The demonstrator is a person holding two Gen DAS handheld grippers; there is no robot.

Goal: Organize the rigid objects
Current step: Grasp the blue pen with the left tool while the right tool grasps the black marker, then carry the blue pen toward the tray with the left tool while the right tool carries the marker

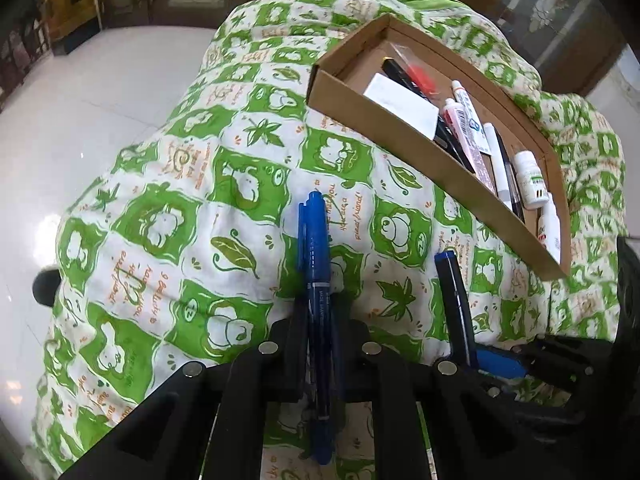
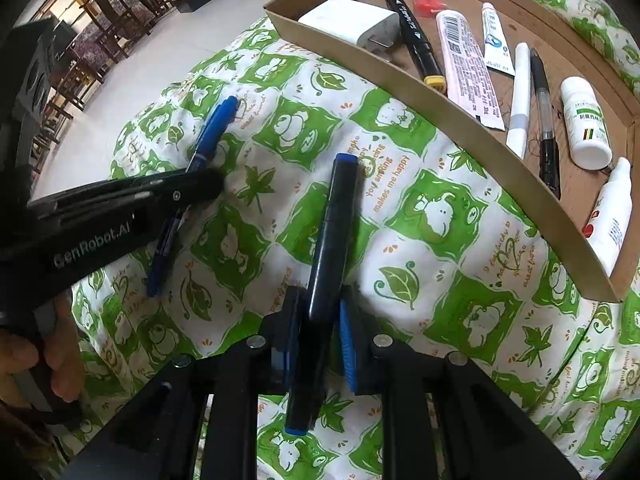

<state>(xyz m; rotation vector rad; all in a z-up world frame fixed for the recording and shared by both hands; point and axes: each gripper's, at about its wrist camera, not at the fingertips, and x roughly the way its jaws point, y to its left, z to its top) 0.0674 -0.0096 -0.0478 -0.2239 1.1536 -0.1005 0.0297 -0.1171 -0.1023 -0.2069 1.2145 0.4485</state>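
Green-and-white patterned cloth [image 2: 400, 208] covers the surface. Each tool pinches a pen: left tool [image 1: 318, 332] a blue marker [image 1: 316, 248], right tool [image 2: 320, 328] a dark blue-capped marker [image 2: 332, 236], long axes pointing ahead. Nearer the right tool (ahead, to its right), the cardboard tray [image 2: 460, 120] holds tubes, pens, bottles and a charger.

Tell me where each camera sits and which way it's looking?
Left wrist: rides the left claw, looking down at the green cloth; its blue marker and black fingers show.
Right wrist: rides the right claw, looking down at its dark pen and the cardboard box; a hand shows.
Shared: both pens, cloth, box, and each other's claw.
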